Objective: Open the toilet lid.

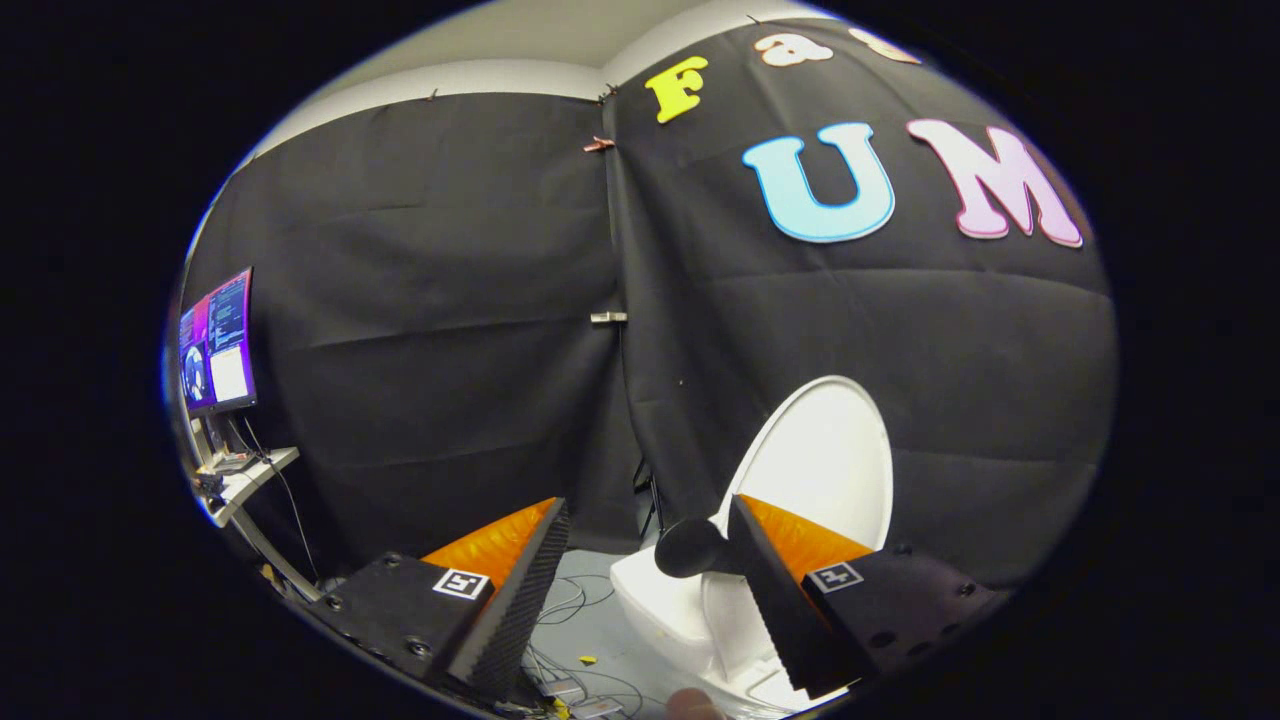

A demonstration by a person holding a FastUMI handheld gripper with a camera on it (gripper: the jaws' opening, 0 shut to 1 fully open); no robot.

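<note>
Claw point(640, 560) open; one toilet lid point(825, 450) raised.

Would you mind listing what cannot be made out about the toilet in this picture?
- Gripper view: the toilet lid stands raised; its hinge is hidden behind one finger of the open hand-held gripper.
- The toilet bowl is partly covered by that finger; its inside cannot be seen.
- A dark round knob at the lid's edge: what it attaches to is unclear.
- The monitor is too small to read.
</note>
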